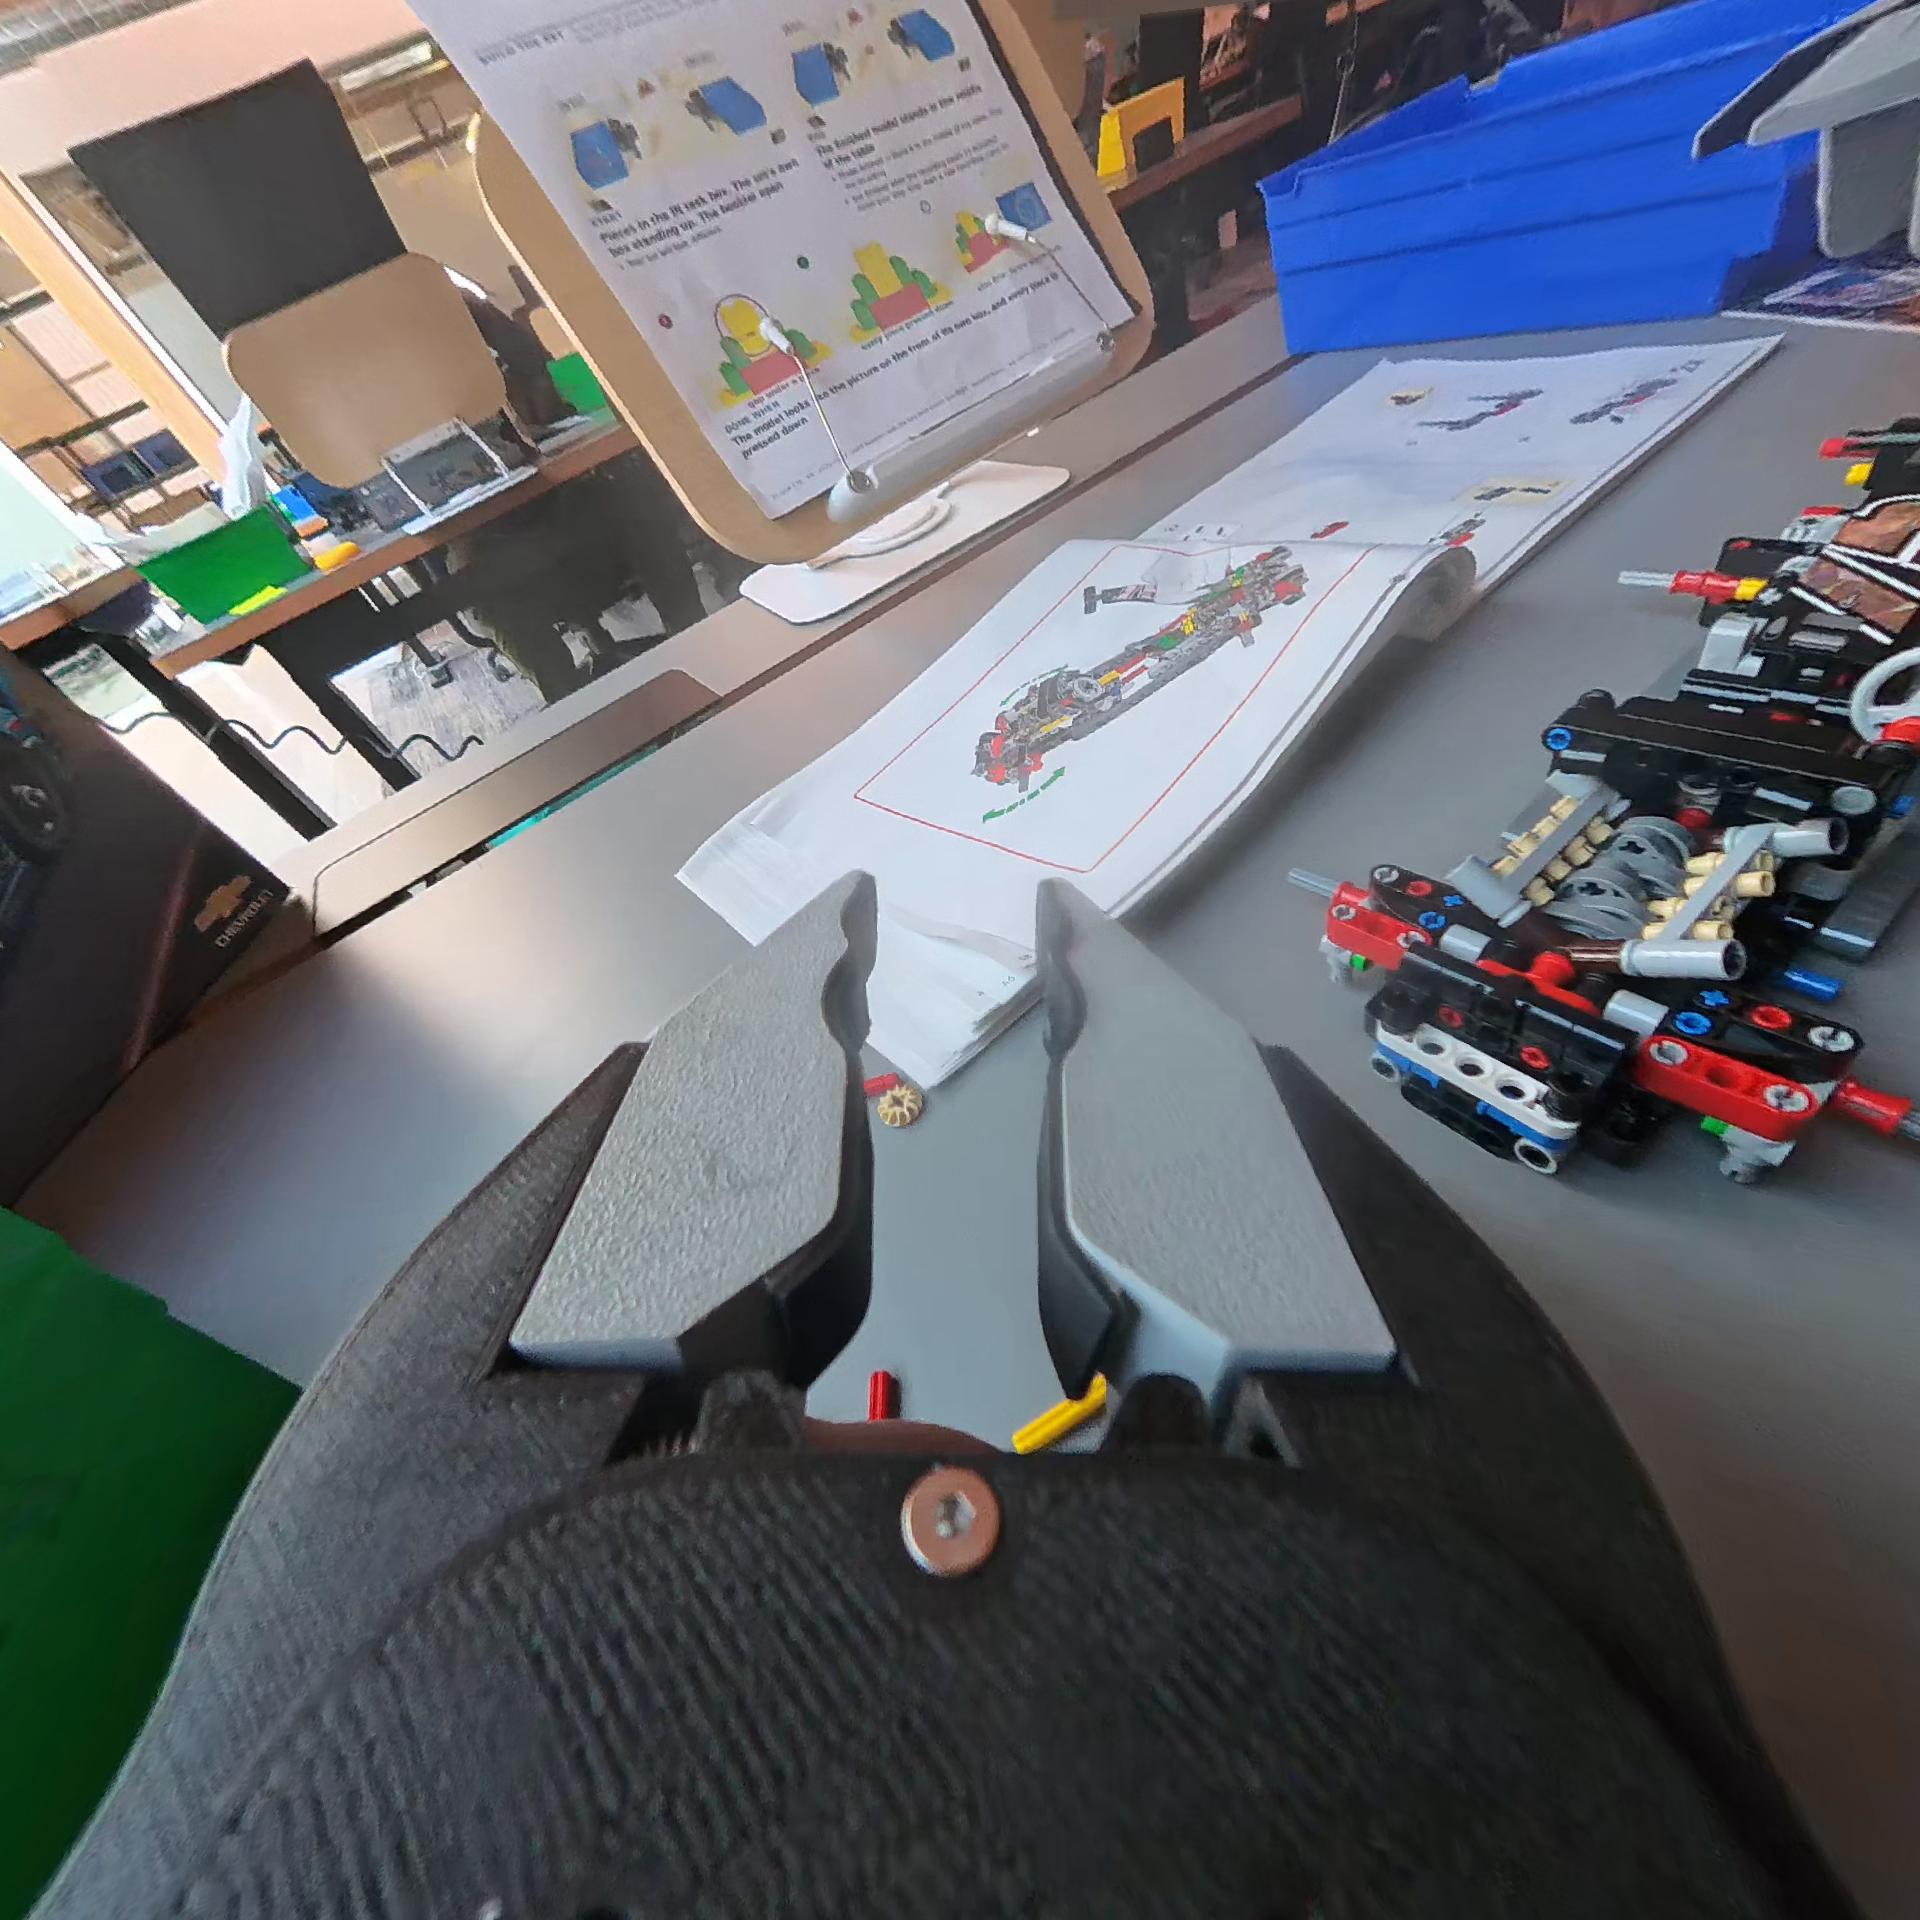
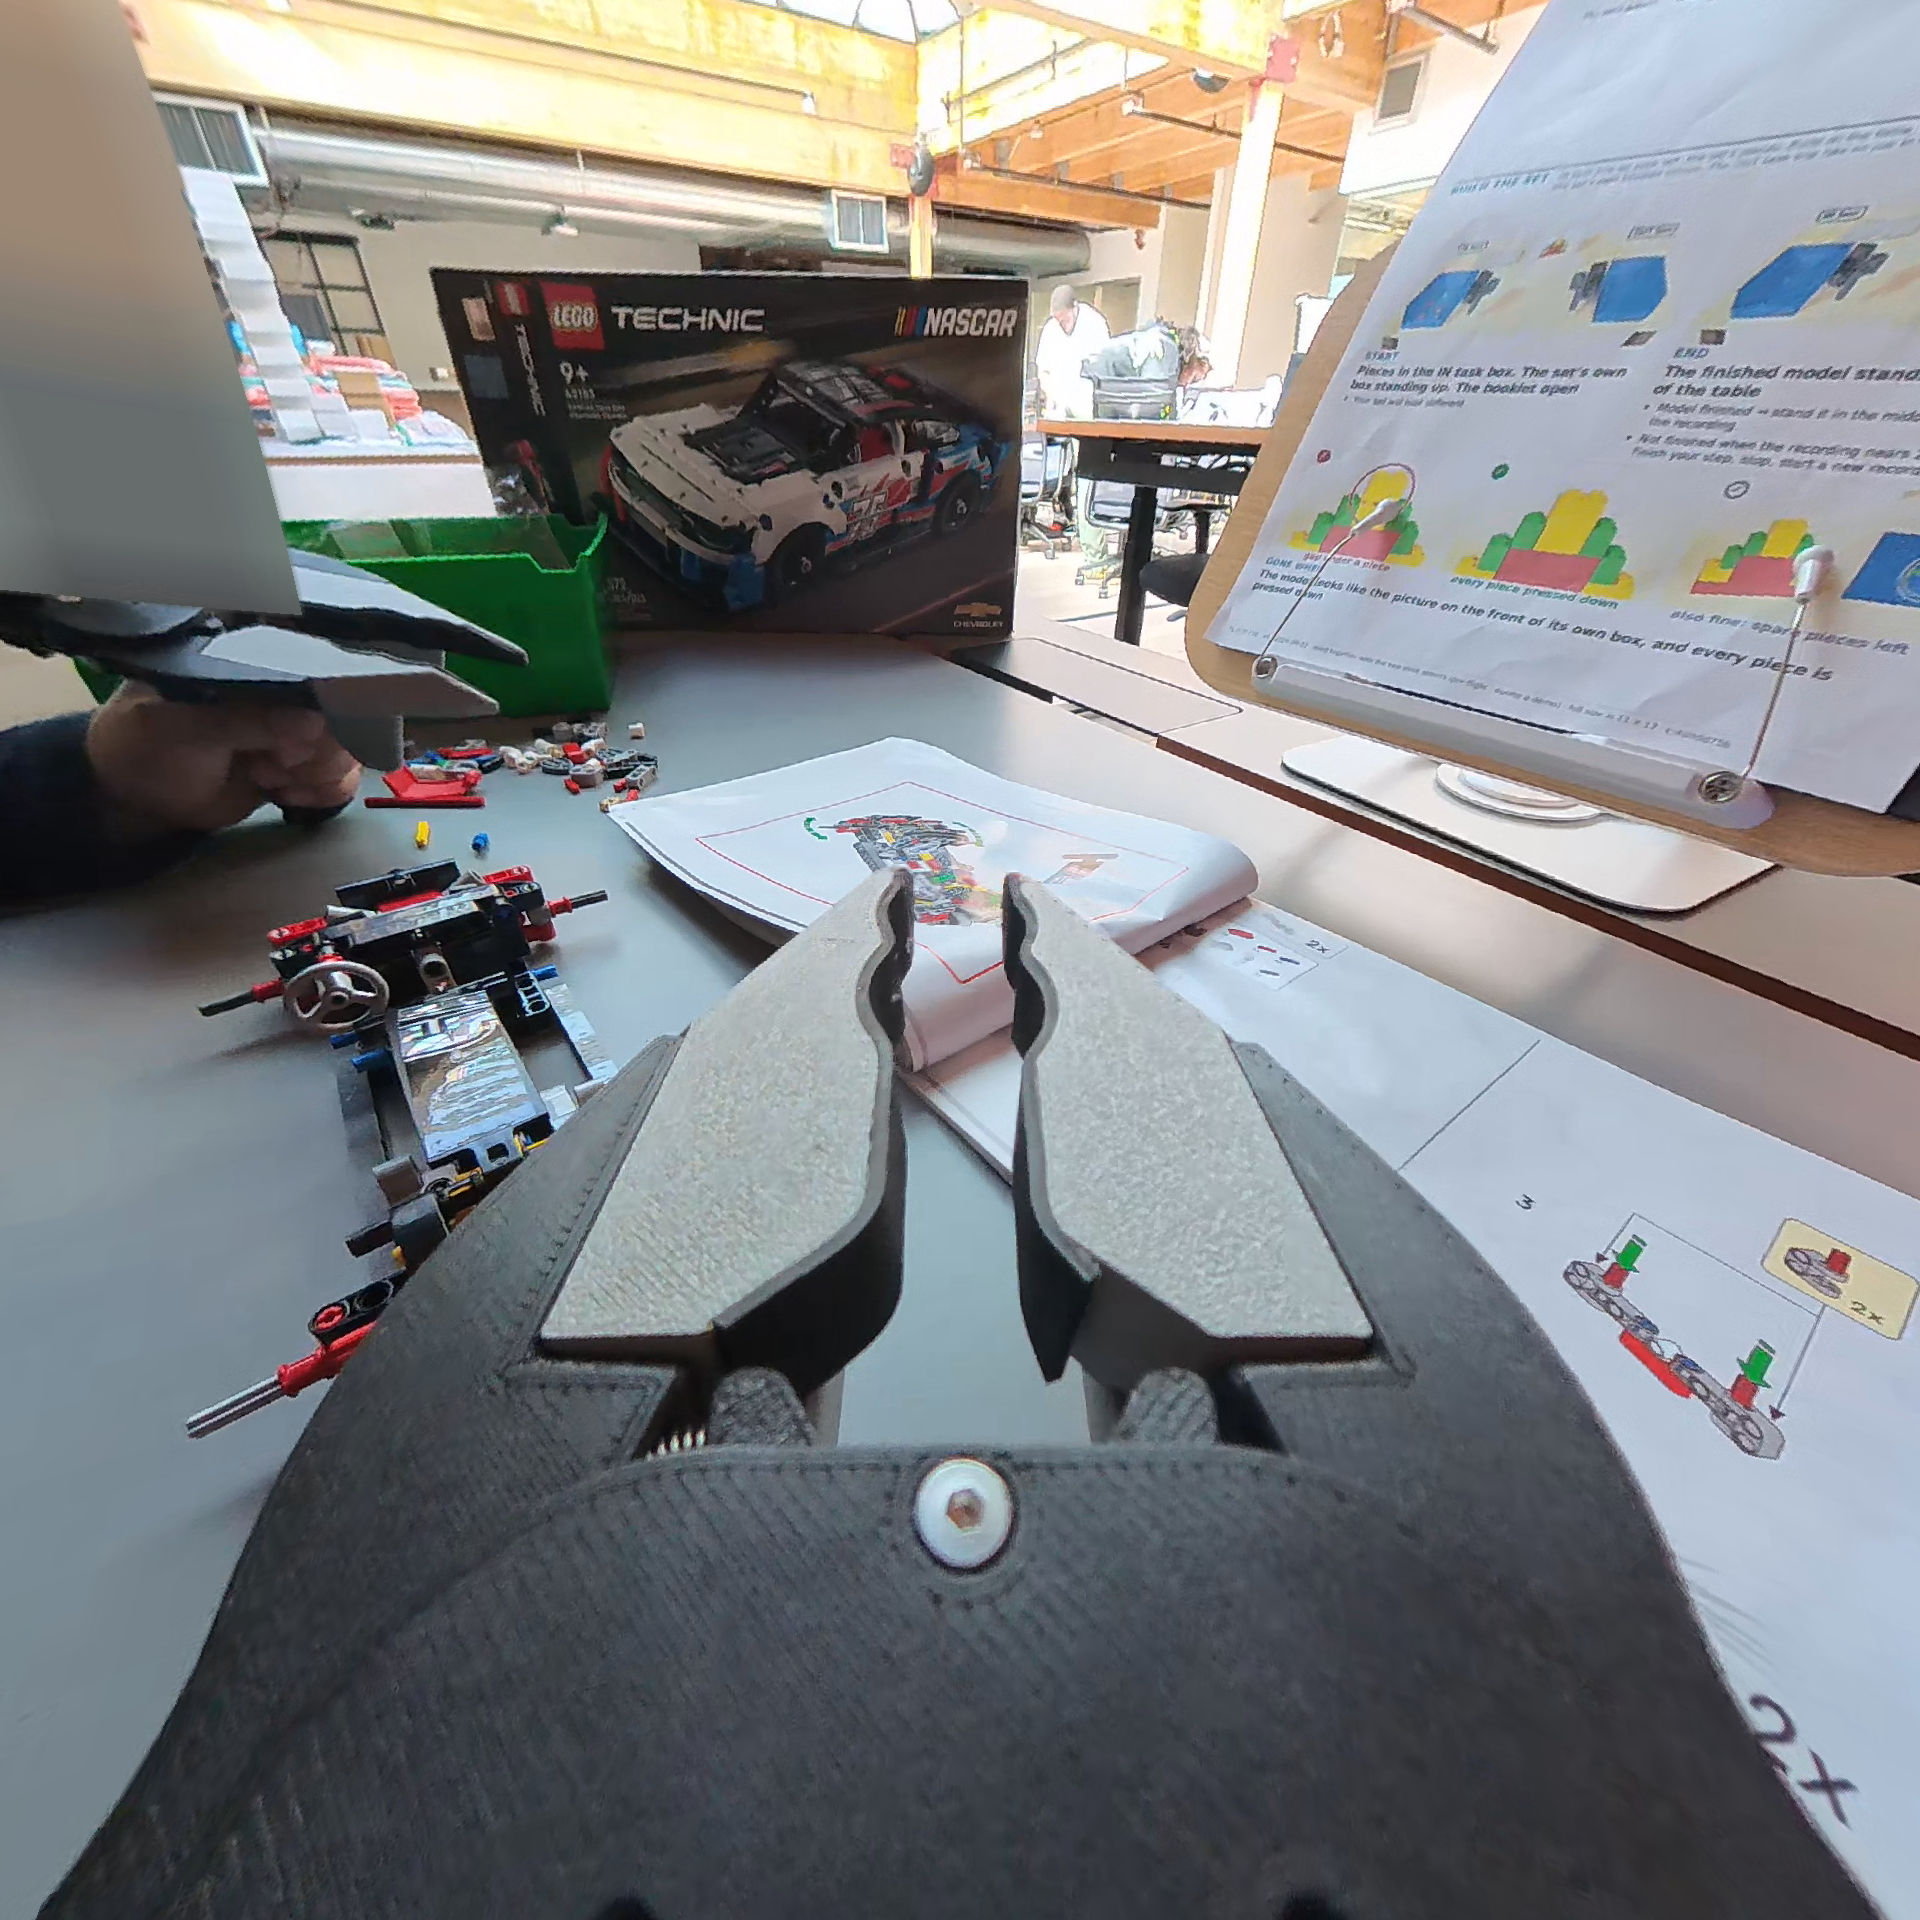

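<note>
Booklet (image 2: pixel 935 831) lies open on the surface (image 2: pixel 156 1143), both tools empty with jaws apart: left tool (image 1: pixel 956 914) at its corner, right tool (image 2: pixel 956 904) over its page.

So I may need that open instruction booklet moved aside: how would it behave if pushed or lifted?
The booklet probably flops: its turned pages already curl into a roll. It looks thick, so fairly heavy for paper. Pushed flat on the smooth grey table, it would likely slide.
</note>
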Tool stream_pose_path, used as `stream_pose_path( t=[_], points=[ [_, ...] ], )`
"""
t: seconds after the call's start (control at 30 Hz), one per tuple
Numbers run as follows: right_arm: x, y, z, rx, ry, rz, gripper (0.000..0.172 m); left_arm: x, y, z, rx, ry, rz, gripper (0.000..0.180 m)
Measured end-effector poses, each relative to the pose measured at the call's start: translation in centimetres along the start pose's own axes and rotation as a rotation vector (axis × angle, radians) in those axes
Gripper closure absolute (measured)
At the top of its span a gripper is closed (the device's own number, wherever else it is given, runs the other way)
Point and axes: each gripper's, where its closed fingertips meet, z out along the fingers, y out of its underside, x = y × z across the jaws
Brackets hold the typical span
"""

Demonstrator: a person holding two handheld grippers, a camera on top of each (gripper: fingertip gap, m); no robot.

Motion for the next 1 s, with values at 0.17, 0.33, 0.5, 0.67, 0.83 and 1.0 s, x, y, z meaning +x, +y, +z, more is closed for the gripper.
stream_pose_path(
  t=[0.17,0.33,0.5,0.67,0.83,1.0],
  points=[
    [0.1,-0.5,-0.4,0.019,0.003,0.012,0.157,-0.4,-0.2,-0.2,0.019,-0.015,-0.014,0.154],
    [0.1,-0.6,-0.6,0.023,0.016,-0.003,0.158,-0.7,-0.2,-0.3,0.021,-0.028,-0.024,0.154],
    [-0.4,-0.7,-0.6,0.021,-0.029,0.01,0.16,-1.0,-0.1,-0.3,0.022,-0.033,-0.035,0.155],
    [-3.7,0.2,-0.9,-0.068,-0.272,0.025,0.162,-1.0,0.0,-0.2,0.017,-0.03,-0.031,0.155],
    [-6.3,3.4,-1.8,-0.226,-0.437,-0.018,0.164,-1.1,0.0,-0.2,0.018,-0.029,-0.04,0.155],
    [-7.1,3.6,-2.6,-0.22,-0.475,-0.02,0.146,-1.2,0.0,-0.2,0.017,-0.028,-0.054,0.155]
  ],
)
